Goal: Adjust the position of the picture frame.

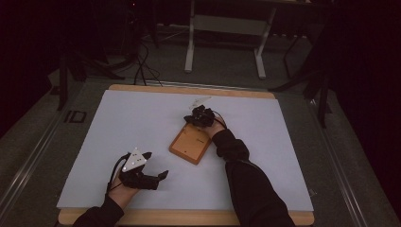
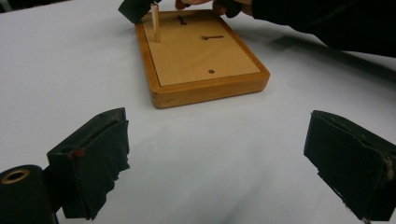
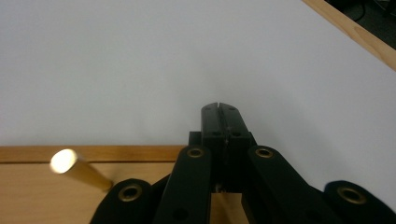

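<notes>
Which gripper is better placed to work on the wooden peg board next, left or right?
Right. The right gripper is at the board's far end, jaws shut, beside the upright peg. The left gripper rests open on the white sheet, apart from the board.

I count one wooden board (image 1: 190, 144), lying just below my right claw (image 1: 199, 115). One wooden peg (image 2: 155, 23) stands upright in it, just beside that claw. On the board's face I see three empty holes (image 2: 211, 72), between my two claws. I have two claws in all; the left claw (image 1: 156, 165) sits well apart from the board.
</notes>
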